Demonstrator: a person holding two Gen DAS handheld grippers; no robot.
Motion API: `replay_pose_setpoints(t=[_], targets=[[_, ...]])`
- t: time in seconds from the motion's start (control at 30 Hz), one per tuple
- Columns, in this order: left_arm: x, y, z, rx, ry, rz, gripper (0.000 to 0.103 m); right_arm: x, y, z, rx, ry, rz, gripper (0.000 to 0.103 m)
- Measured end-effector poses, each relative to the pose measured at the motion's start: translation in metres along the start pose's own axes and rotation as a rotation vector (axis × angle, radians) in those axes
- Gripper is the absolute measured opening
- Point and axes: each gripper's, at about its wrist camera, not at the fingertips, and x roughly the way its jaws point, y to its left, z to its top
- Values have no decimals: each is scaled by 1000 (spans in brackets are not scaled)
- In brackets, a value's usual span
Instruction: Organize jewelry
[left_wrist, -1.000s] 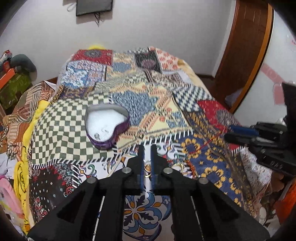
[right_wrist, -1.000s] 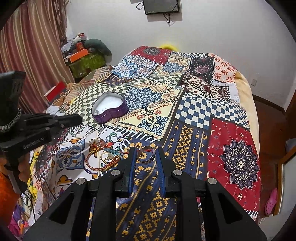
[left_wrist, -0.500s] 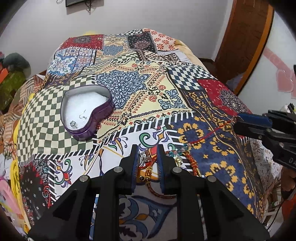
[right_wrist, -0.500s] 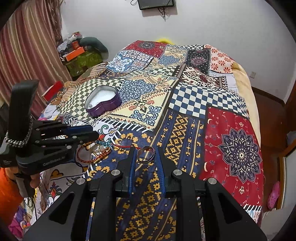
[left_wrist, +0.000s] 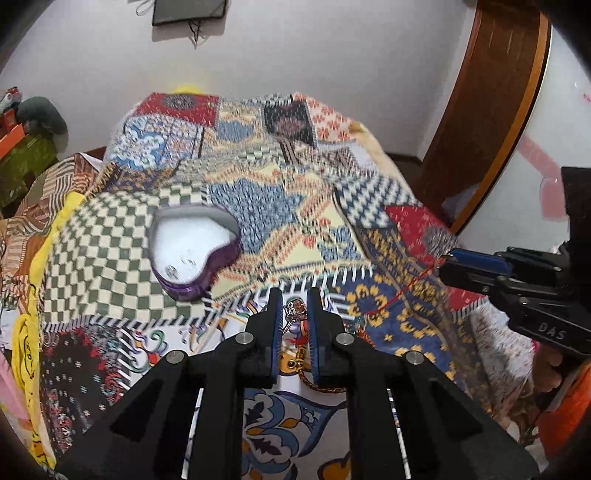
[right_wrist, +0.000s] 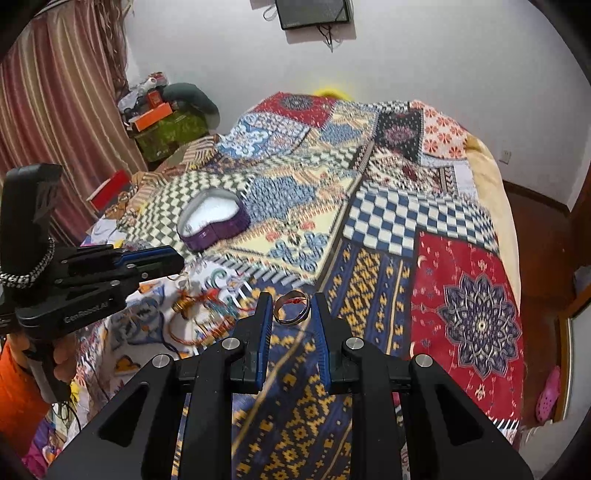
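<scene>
My left gripper (left_wrist: 294, 296) hangs over a tangled pile of bangles and chains (left_wrist: 301, 356). Its jaws are closing, with a small silver ring with a stone (left_wrist: 295, 312) pinched between the blue pads. A purple heart-shaped tin (left_wrist: 192, 251) with white lining lies open to the upper left and has small pieces inside. My right gripper (right_wrist: 291, 296) is shut on a plain metal band (right_wrist: 293, 320) with red thread on it. The same tin (right_wrist: 212, 221) and pile (right_wrist: 199, 319) show at the left in the right wrist view, with the left gripper (right_wrist: 177, 260) above the pile.
Everything lies on a bed under a patchwork quilt (right_wrist: 388, 221). The right gripper (left_wrist: 448, 258) comes in from the right, and a red thread (left_wrist: 400, 291) trails from it to the pile. There are striped curtains (right_wrist: 55, 110) and stacked boxes (right_wrist: 166, 122) at the left, and a wooden door (left_wrist: 491, 110) at the right.
The left gripper was down at the jewelry pile half a second ago; now it has drawn back with the small ring between its pads. The right gripper still holds its band.
</scene>
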Motion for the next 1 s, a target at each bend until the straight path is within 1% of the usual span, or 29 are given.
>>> replay_pose_setpoints(t=[0.2, 0.43, 0.73, 1.0], targets=[[-30, 13, 8, -24, -71, -1, 11, -8, 16, 19, -23, -51, 13, 19], [-46, 35, 12, -48, -112, 25, 11, -4, 33, 39, -52, -79, 24, 19], [-46, 69, 16, -96, -134, 49, 11, 11, 50, 64, -83, -94, 34, 19], [-33, 91, 20, -115, -128, 76, 11, 47, 58, 78, -96, -42, 50, 19]])
